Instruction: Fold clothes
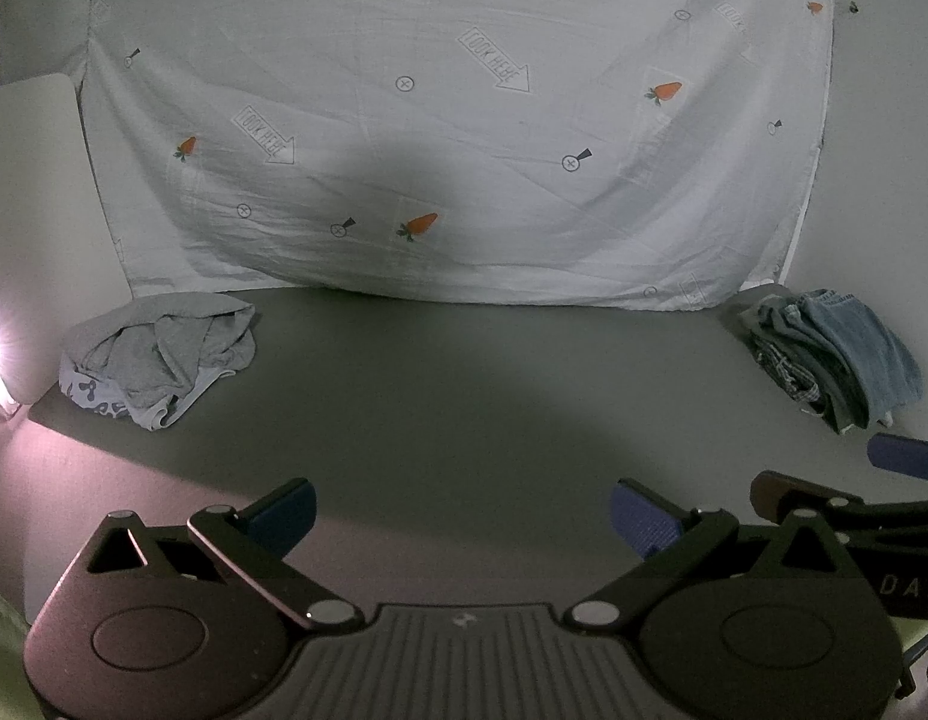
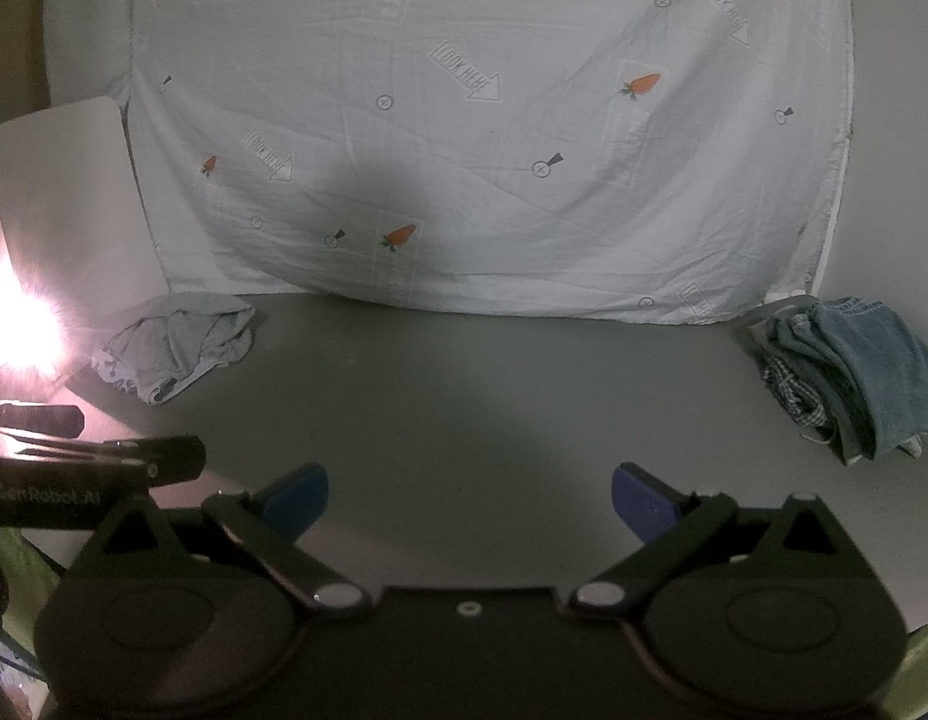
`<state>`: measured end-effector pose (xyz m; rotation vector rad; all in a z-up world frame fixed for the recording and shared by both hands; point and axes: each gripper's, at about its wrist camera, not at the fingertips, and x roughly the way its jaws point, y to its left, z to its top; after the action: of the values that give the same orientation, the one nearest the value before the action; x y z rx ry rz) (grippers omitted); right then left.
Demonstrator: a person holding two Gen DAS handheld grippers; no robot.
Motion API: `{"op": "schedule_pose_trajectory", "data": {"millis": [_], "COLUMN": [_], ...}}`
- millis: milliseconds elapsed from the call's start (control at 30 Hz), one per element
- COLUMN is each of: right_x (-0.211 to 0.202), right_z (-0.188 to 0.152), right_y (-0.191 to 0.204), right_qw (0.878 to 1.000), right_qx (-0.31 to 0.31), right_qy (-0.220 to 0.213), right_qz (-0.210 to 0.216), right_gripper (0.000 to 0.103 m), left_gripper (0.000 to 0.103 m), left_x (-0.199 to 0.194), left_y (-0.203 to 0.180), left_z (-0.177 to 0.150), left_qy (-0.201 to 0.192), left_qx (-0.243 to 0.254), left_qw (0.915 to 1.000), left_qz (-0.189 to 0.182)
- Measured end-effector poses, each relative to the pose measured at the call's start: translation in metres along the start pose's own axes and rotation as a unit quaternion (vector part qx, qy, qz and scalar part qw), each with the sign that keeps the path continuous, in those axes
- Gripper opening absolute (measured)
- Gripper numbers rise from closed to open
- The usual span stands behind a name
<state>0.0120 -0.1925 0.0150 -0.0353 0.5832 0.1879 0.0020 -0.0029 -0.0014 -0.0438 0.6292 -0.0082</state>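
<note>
A crumpled grey garment [image 1: 158, 354] [image 2: 176, 345] lies in a heap at the table's far left. A stack of folded clothes, blue denim on top [image 1: 841, 354] [image 2: 853, 372], sits at the far right. My left gripper [image 1: 461, 519] hovers open over the bare grey table [image 1: 464, 390] near its front edge, nothing between its blue pads. My right gripper [image 2: 469, 501] is open too, beside the left one, holding nothing. Each gripper shows at the edge of the other's view: right gripper [image 1: 847, 480], left gripper [image 2: 104, 438].
A white sheet [image 1: 464, 120] printed with carrots and arrows hangs behind the table. A white panel [image 1: 32, 228] stands at the left by a glaring lamp [image 2: 14, 324]. Shadow falls across the table's middle.
</note>
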Motion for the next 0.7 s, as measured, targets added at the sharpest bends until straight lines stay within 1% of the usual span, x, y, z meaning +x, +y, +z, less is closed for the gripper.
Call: {"op": "schedule_pose_trajectory", "data": {"millis": [300,367,600,700], "right_x": [-0.0020,-0.0008,0.0007,0.0005], "right_z": [0.0076,-0.0013,-0.0003,-0.0009], "right_y": [-0.0016,0.0008,0.0003,0.0003], "right_qw": [1.000,1.000,1.000,1.000], "right_qx": [0.003,0.002,0.003,0.002], "right_qy": [0.004,-0.001,-0.002,-0.002], "right_qz": [0.001,-0.001,-0.001,-0.001], "right_gripper": [0.102,0.102,0.102,0.102], "left_gripper": [0.103,0.103,0.103,0.103], "left_x": [-0.0044,-0.0044,-0.0028,-0.0013], "left_y": [0.0004,0.0012,0.0026,-0.0012], "left_z": [0.0010,0.0016,0.0018,-0.0007], "left_qy": [0.000,-0.001,-0.001,0.001], "left_qx": [-0.006,-0.007,-0.010,0.003], "left_qw": [1.0000,1.0000,1.0000,1.0000], "left_qz": [0.000,0.000,-0.001,-0.001]}}
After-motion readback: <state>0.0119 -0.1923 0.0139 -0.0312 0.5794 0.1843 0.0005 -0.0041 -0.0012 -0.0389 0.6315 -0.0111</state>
